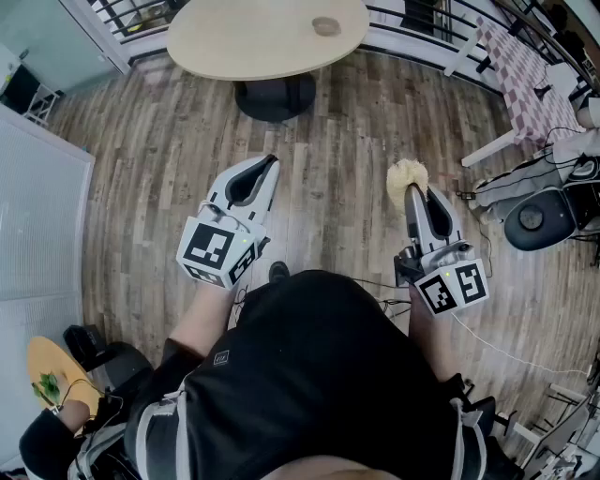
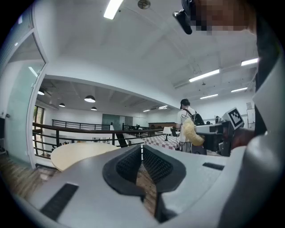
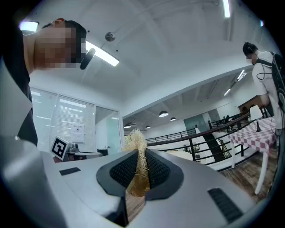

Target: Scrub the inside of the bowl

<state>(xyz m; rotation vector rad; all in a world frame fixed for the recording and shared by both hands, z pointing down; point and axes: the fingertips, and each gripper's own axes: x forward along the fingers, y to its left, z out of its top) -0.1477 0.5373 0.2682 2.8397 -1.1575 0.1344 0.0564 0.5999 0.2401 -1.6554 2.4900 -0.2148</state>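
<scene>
A small brown bowl (image 1: 325, 25) sits on the oval beige table (image 1: 244, 42) far ahead of me, well away from both grippers. My right gripper (image 1: 412, 194) is held level over the wooden floor, shut on a pale yellow fibrous scrubber (image 1: 407, 174). In the right gripper view the scrubber (image 3: 136, 144) is pinched between the ribbed pads (image 3: 122, 171) and sticks up past the right gripper (image 3: 141, 164). My left gripper (image 1: 266, 165) is shut with nothing in it, and in its own view the left gripper (image 2: 141, 155) has its pads together. From there the scrubber (image 2: 192, 133) shows to the right.
A table with a checked cloth (image 1: 525, 66) and a black round stool (image 1: 536, 219) stand at the right. Black railings (image 1: 422, 19) run behind the oval table. Another person (image 2: 187, 121) stands in the distance. A yellow object (image 1: 52, 375) lies at lower left, and cables (image 1: 506, 352) trail on the floor.
</scene>
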